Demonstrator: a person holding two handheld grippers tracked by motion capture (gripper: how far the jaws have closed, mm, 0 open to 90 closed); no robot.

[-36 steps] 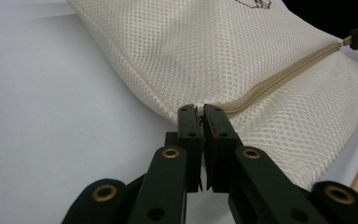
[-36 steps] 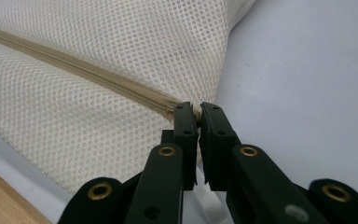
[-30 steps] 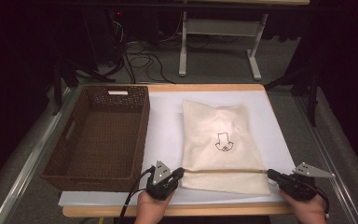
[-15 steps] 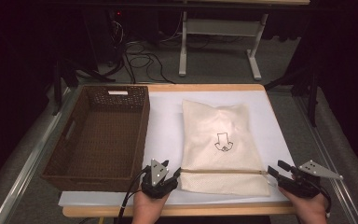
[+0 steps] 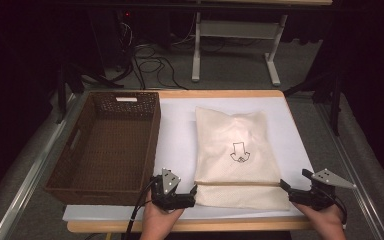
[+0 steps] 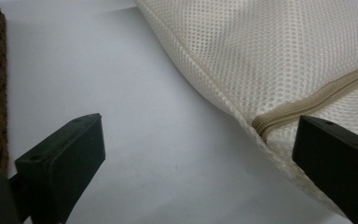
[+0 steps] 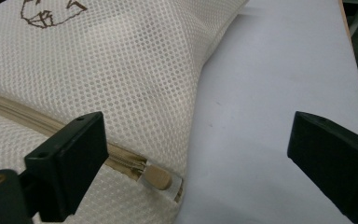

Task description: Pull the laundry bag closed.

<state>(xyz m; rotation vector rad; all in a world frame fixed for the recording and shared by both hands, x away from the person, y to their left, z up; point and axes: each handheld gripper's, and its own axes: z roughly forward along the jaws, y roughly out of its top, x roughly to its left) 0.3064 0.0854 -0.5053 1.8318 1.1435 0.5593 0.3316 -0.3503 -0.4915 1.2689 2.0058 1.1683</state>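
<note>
mesh bag (image 5: 235,150) flat | both jaws just opened, flanking zipper (image 7: 37,122) ends

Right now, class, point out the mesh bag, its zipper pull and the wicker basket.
mesh bag (image 5: 232,135), high view, on its upper panel.
zipper pull (image 7: 159,178), right gripper view, on the tab.
wicker basket (image 5: 152,145), high view, on its right wall.

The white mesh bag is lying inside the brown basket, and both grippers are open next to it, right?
Not quite. The high view shows the mesh bag flat on the white table sheet, to the right of the brown basket, not inside it. The left gripper and right gripper are indeed open at its near corners.
</note>
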